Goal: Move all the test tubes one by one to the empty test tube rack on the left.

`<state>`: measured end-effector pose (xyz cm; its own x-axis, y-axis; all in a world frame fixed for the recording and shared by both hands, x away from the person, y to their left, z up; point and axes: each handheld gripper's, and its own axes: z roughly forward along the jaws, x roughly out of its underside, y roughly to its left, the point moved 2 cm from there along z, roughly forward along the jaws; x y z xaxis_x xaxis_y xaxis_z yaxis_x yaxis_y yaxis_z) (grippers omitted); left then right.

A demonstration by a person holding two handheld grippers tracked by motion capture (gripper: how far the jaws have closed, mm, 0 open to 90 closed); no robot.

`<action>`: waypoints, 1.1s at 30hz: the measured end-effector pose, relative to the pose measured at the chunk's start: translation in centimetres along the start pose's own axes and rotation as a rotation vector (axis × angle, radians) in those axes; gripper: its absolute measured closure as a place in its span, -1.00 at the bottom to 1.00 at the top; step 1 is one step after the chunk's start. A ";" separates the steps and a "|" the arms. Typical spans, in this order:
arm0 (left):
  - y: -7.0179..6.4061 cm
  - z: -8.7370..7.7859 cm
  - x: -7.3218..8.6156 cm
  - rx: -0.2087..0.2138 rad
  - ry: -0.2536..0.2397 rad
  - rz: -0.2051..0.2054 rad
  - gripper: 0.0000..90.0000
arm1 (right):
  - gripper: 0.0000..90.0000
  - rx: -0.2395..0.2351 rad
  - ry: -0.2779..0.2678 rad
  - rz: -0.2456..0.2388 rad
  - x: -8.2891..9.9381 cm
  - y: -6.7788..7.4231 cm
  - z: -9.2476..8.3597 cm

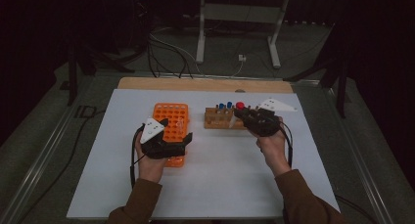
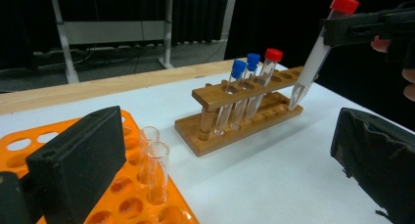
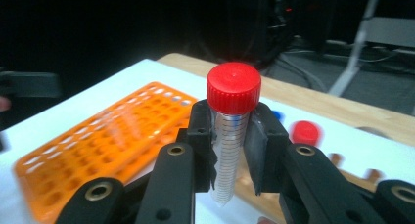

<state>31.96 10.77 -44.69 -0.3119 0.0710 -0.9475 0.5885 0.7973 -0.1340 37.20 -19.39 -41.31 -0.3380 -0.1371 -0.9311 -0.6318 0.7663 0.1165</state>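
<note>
1. Tube in the air: the right tool (image 3: 230,150) has its two black pads clamped just under the red cap of a conical tube (image 3: 229,155), carrying it clear of the bench (image 1: 230,170).
2. The tube hangs over the right end of the wooden rack (image 2: 235,119), which sits toward the bench's far edge, right of centre; its tip is just above the rack's top rail in the left gripper view.
3. The left tool (image 2: 220,185) stands wide with nothing between its pads, hovering at the near end of the orange rack (image 1: 171,131), where two open glass tubes (image 2: 154,168) stand.
4. Doing the step well, judged from here: whichever hole it is meant for, the tube should be brought upright first, lined up over the hole, then lowered straight, without knocking the blue-capped tubes (image 2: 244,65) or the red-capped one (image 2: 273,55) already seated.
5. The hold should stay firm under the cap until the tip is guided in; a slanted entry could catch the rail.
6. The long axis runs cap to tip, tilted: red cap up and leaning toward the right tool, pointed tip down toward the rack.
</note>
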 end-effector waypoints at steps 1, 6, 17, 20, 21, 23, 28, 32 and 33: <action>-0.2 0.2 0.0 0.003 0.001 0.002 -0.96 | 0.66 -0.014 0.004 0.003 0.0 0.3 0.1; -1.0 0.9 -0.1 0.033 0.010 0.017 -0.89 | 0.66 -0.071 0.019 -0.009 0.2 1.8 0.6; -3.3 3.1 -0.1 0.065 0.063 0.094 -0.82 | 0.65 -0.152 0.049 -0.028 0.5 4.3 1.4; -3.9 3.7 -0.1 0.076 0.080 0.108 -0.76 | 0.65 -0.171 0.052 -0.039 0.5 4.8 1.5; -4.0 3.9 -0.2 0.075 0.080 0.107 -0.72 | 0.65 -0.177 0.054 -0.042 0.5 5.0 1.5; -4.2 4.2 -0.2 0.088 0.083 0.102 -0.61 | 0.65 -0.189 0.053 -0.048 0.4 5.4 1.5; -4.4 4.4 -0.3 0.120 0.093 0.107 -0.17 | 0.65 -0.217 0.056 -0.051 0.5 6.0 1.6; -4.4 4.4 -0.3 0.142 0.096 0.112 0.16 | 0.65 -0.233 0.057 -0.057 0.5 6.3 1.7; -4.5 4.4 -0.3 0.147 0.095 0.113 0.23 | 0.65 -0.235 0.059 -0.060 0.5 6.4 1.7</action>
<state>32.69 4.58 -45.12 -0.3026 0.2167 -0.9282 0.7244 0.6852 -0.0761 34.14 -13.47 -41.62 -0.3307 -0.2198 -0.9178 -0.7947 0.5894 0.1452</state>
